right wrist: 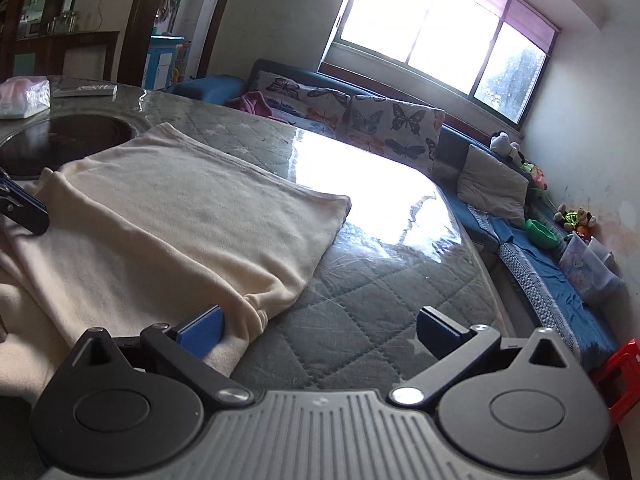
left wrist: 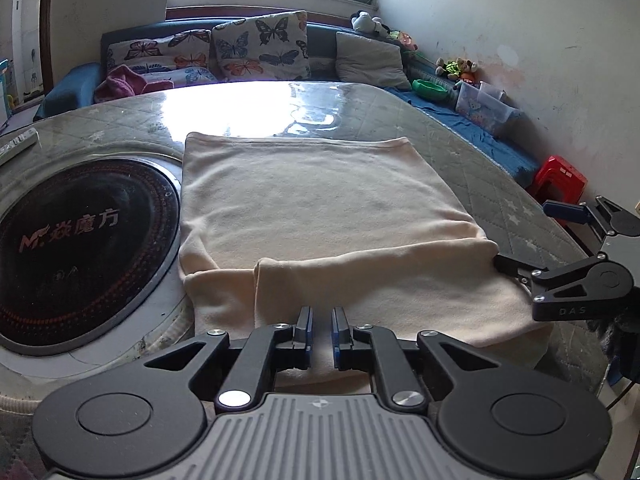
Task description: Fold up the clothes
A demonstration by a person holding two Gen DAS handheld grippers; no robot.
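Cream garment (left wrist: 320, 208): soft matt knit cloth, faintly fuzzy. Worktop (left wrist: 460, 160): quilted grey fabric under clear glossy film, strong window glare. Round cooktop (left wrist: 80, 248): black, smooth, glassy. Left hand-held gripper (left wrist: 322, 330): matt black plastic arms, blue ribbed pads, shiny metal screws, grey ribbed body. Stool (left wrist: 560, 180): glossy red plastic.

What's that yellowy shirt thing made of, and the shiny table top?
The cream garment looks like soft knit cotton, matte and slightly fuzzy, with gentle wrinkles. The table cover looks like clear glossy plastic over grey quilted fabric: it mirrors the window glare and shows creases.
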